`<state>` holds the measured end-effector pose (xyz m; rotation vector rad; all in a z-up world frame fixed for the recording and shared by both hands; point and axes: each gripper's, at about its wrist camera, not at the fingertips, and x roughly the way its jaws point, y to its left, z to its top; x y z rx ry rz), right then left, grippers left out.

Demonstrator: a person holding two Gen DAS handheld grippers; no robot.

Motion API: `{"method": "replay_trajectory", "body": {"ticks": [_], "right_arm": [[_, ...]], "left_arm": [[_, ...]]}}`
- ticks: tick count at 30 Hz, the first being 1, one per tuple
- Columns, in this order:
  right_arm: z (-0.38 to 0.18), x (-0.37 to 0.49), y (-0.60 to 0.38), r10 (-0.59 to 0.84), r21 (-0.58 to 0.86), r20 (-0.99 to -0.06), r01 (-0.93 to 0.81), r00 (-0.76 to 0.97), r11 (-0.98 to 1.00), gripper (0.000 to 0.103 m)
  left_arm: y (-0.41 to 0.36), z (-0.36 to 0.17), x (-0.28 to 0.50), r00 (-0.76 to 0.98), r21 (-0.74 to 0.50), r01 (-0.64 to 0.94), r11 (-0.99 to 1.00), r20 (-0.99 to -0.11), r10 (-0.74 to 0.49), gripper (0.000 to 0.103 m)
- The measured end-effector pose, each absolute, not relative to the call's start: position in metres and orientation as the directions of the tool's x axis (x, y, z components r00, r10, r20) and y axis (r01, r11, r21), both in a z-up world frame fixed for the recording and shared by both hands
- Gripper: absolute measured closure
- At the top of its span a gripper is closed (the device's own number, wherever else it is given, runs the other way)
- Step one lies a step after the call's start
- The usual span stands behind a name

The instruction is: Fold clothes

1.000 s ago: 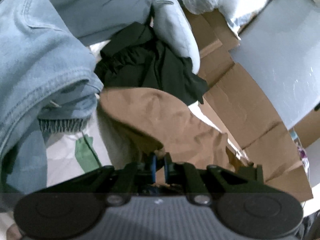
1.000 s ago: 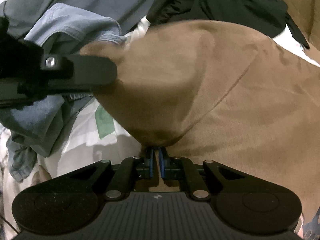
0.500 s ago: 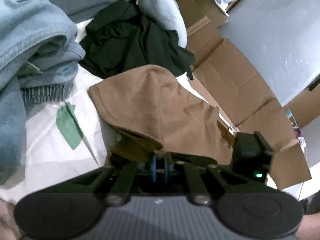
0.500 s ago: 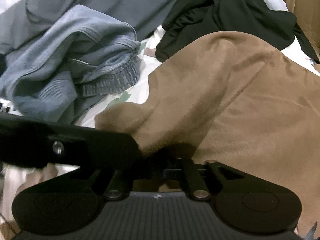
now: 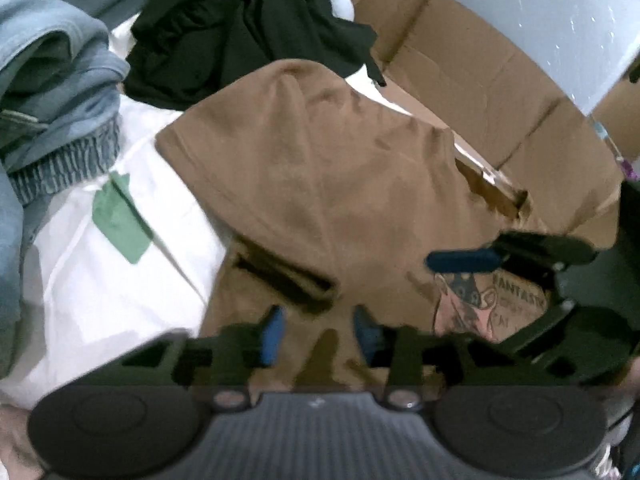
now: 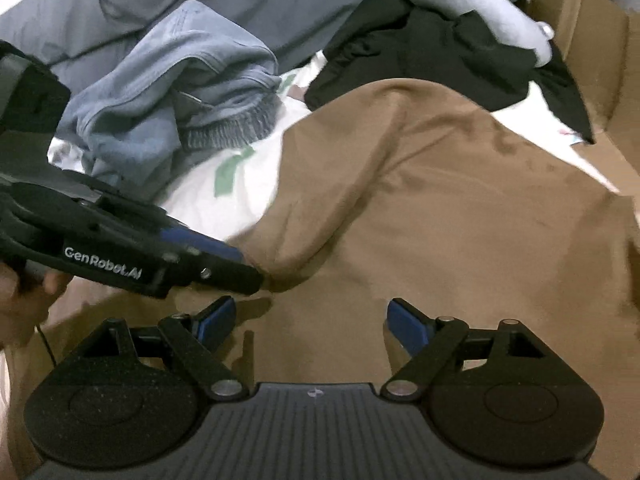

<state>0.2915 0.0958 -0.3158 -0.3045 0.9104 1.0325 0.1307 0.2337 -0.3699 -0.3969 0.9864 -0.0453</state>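
The brown shirt lies folded and rumpled; both grippers are opening, gripping nothing.

White "GenRobot.AI" lettering on the black side of the left gripper. On the brown garment, beside a printed figure, "FANTAST…" readable; lines below blurred.

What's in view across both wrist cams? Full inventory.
brown cotton t-shirt: 1, brown, centre, folded on the sheet
black crumpled garment: 1, black, behind the t-shirt
blue denim jeans: 1, faded blue, rear left
white bed sheet: 1, white with green marks, underneath
cardboard boxes: several, tan, far right
left gripper: 1, black, blue pads, opening over the t-shirt
right gripper: 1, same, opening, nothing gripped
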Motion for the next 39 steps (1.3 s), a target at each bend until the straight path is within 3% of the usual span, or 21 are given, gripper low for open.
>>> {"method": "replay_trajectory", "body": {"ticks": [3, 11, 20, 22, 24, 39], "right_arm": [[-0.307, 0.294, 0.08, 0.588, 0.18, -0.78, -0.825, 0.213, 0.536, 0.016], [-0.275, 0.294, 0.057, 0.573, 0.153, -0.781, -0.813, 0.25, 0.562, 0.017], [-0.276, 0.292, 0.053, 0.555, 0.159, -0.784, -0.776, 0.276, 0.61, 0.017], [-0.278, 0.29, 0.054, 0.551, 0.148, -0.783, -0.775, 0.287, 0.615, 0.017], [-0.281, 0.286, 0.055, 0.543, 0.133, -0.786, -0.778, 0.294, 0.614, 0.017], [-0.29, 0.273, 0.063, 0.504, 0.118, -0.807, -0.752, 0.308, 0.648, 0.017]], "left_arm": [[0.243, -0.365, 0.127, 0.573, -0.364, -0.149, 0.919, -0.789, -0.22, 0.043], [0.279, -0.359, 0.144, 0.602, -0.337, -0.258, 0.905, -0.789, -0.122, 0.043], [0.31, -0.363, 0.179, 0.621, -0.296, -0.335, 0.894, -0.784, -0.027, 0.053], [0.315, -0.368, 0.187, 0.599, -0.262, -0.38, 0.887, -0.801, 0.02, 0.065], [0.319, -0.373, 0.192, 0.6, -0.261, -0.393, 0.882, -0.8, 0.031, 0.071], [0.311, -0.394, 0.217, 0.643, -0.157, -0.351, 0.923, -0.757, 0.115, 0.063]]}}
